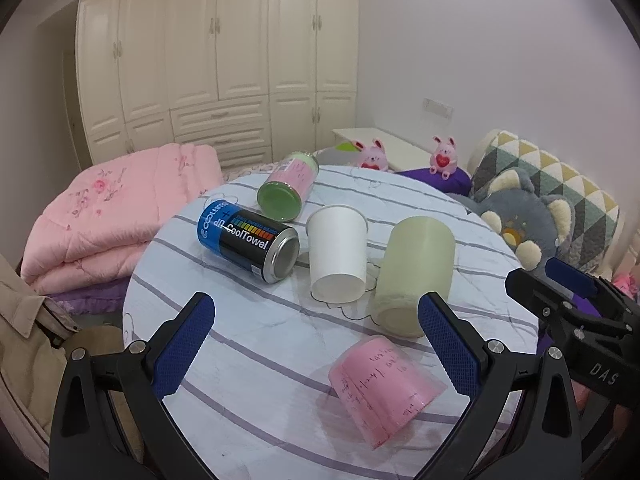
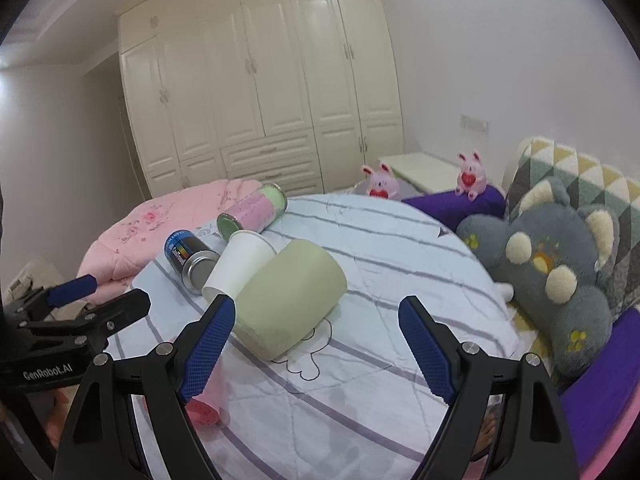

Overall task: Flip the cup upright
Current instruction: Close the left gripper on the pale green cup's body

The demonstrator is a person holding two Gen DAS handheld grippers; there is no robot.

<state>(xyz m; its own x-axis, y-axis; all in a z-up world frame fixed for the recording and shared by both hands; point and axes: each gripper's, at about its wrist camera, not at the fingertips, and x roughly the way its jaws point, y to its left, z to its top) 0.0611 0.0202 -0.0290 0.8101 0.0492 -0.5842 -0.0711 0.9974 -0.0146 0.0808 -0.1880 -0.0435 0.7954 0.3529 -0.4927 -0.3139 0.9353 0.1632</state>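
On the bench (image 1: 248, 344), I am viewing a pink cup (image 1: 386, 384) lying sideways: light, thin, crushable; taking it mid-wall. Both hand-held grippers, left (image 1: 320, 344) and right (image 2: 316, 346), are gaping wide, holding nothing.

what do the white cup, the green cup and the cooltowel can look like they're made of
White cup: likely paper, matte, with a thin rolled rim. Green cup: probably frosted plastic, dull and slightly translucent, though matte glass is possible. CoolTowel can: metal, judging by its shiny silver end and rim, with a glossy printed label.
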